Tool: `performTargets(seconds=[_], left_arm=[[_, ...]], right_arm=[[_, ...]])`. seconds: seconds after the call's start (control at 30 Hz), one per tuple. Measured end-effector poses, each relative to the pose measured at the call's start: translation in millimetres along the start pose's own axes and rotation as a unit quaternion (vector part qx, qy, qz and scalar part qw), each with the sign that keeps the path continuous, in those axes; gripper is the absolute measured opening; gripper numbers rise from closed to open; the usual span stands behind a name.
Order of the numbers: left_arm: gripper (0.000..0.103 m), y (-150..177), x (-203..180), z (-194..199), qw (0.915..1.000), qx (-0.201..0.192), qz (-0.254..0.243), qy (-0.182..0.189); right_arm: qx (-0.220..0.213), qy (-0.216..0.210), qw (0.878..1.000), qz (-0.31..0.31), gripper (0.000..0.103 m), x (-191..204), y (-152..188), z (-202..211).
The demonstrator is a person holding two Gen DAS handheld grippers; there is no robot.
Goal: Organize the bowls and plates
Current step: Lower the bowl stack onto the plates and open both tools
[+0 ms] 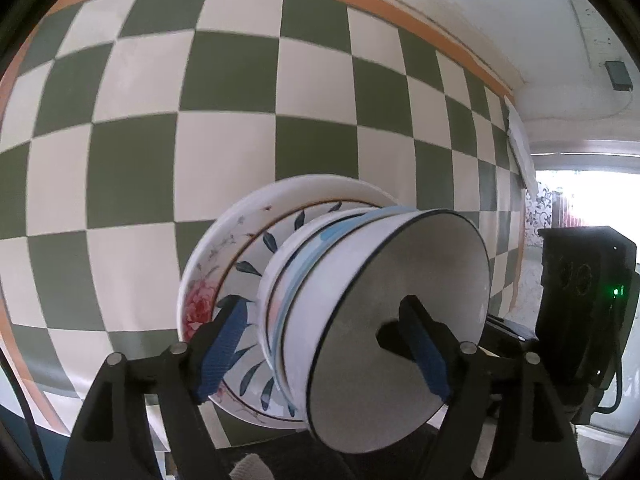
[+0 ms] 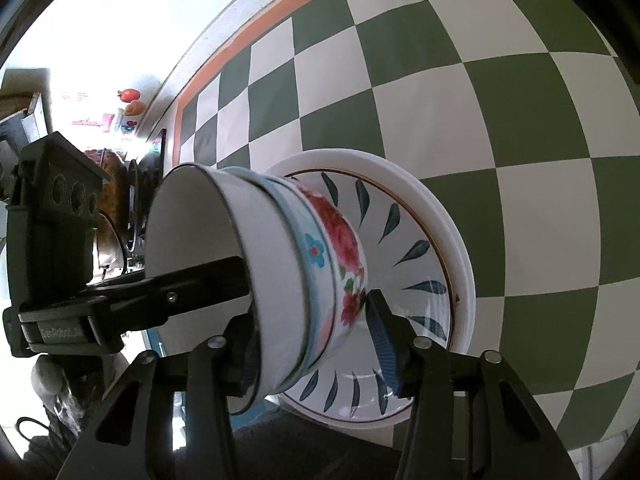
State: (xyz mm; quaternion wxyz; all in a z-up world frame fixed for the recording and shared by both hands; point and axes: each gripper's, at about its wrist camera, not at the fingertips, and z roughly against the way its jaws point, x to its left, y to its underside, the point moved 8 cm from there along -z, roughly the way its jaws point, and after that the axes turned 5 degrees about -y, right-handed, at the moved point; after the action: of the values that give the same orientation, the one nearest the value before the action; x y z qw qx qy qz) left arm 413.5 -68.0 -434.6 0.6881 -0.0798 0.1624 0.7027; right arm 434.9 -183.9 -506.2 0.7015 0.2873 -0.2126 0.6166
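Left gripper [image 1: 324,344] and right gripper [image 2: 316,344] each clamp the nested bowls [image 1: 360,300] on plates [image 2: 400,240], lower center; uneven squeeze could slide the stack apart.

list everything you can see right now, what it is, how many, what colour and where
Plates: at least two stacked, white, top one with dark blue leaf marks, on the tablecloth.
Bowls: at least three nested, white with red and blue flowers, top one black-rimmed, on the plates.
Tablecloth: one, green and white checks, orange border, under the stack.
Left tool: one, black with blue pads, straddling the whole stack.
Right tool: one, black with blue pads, straddling the bowls from the opposite side.
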Motion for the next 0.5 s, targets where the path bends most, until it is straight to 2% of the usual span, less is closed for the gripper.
performTargets(seconds=[0.03,0.07,0.1,0.17,0.3,0.4,0.5], left_arm=[[0.086,0.0,0.4,3.2,1.0000,-0.006,-0.003,-0.005],[0.093,0.3,0.3,6.9,0.9999,-0.012,-0.006,-0.008],[0.094,0.7,0.3,10.9,0.9997,-0.019,-0.009,-0.010],[0.095,1.9,0.5,18.4,0.9990,-0.033,-0.019,-0.022],[0.101,5.8,1.2,37.4,0.9942,-0.076,-0.043,-0.063],[0.101,11.8,1.0,53.1,0.9880,-0.111,-0.056,-0.092],[0.101,19.4,-0.7,75.0,0.9786,-0.163,-0.064,-0.108]], right_arm=[[-0.001,0.001,1.000,0.001,0.073,1.5,1.4,1.7],[-0.003,0.003,1.000,0.001,0.079,2.9,2.5,3.5],[-0.007,0.009,1.000,0.002,0.084,3.8,3.6,6.1],[-0.013,0.026,1.000,0.006,0.085,5.9,6.2,11.1],[-0.047,0.090,0.994,0.033,0.089,12.0,11.3,29.4],[-0.082,0.138,0.986,0.051,0.091,20.0,18.6,49.1],[-0.119,0.180,0.974,0.067,0.093,31.7,29.5,71.4]])
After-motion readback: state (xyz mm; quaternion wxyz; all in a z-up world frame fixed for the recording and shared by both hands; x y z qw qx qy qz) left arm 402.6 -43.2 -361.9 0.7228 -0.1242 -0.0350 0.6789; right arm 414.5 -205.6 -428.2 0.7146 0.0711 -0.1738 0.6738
